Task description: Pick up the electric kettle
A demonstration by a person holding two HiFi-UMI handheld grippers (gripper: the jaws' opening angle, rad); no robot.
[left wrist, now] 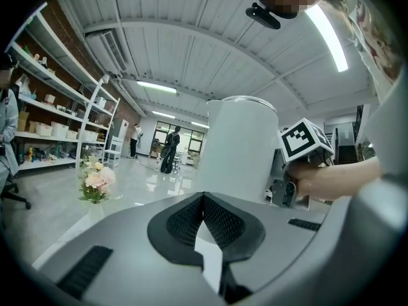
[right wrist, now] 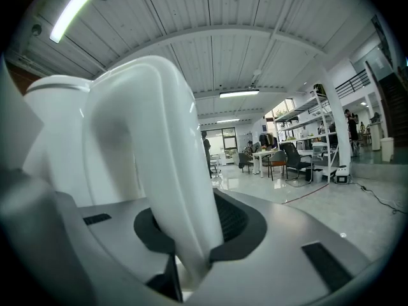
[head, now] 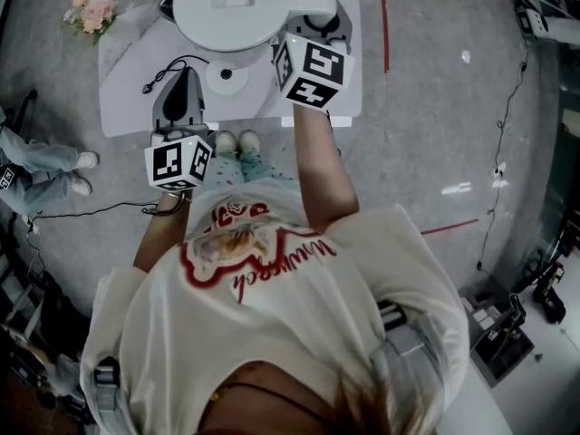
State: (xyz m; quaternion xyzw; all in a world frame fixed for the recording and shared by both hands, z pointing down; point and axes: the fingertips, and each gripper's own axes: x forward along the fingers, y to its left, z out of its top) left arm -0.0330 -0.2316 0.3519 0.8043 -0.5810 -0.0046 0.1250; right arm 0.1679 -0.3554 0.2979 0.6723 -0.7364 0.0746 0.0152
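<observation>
In the head view, the white electric kettle [head: 231, 7] is showing its round lid at the far end of the white table [head: 127, 107], its handle [head: 313, 9] pointing toward the person's right. The right gripper [head: 322, 27] is reaching in from the near side and meeting that handle. The left gripper [head: 185, 72] is lying over the near left part of the table, apart from the kettle, near a round white power base [head: 227, 77]. From above it cannot be told whether the kettle is resting on the table.

In the left gripper view, the left gripper [left wrist: 203, 199] is showing its jaws meeting at the tips with nothing between them. The kettle [left wrist: 239, 148] is rising ahead and slightly right, clear of those tips, and the right gripper [left wrist: 284, 190] is sitting at the kettle's right side. Pink flowers [left wrist: 95, 180] are standing off to the left.

In the right gripper view, the right gripper [right wrist: 191, 260] is clamping the handle [right wrist: 172, 171]. The handle is rising from between the dark pads and arching left into the kettle's body [right wrist: 57, 139].
</observation>
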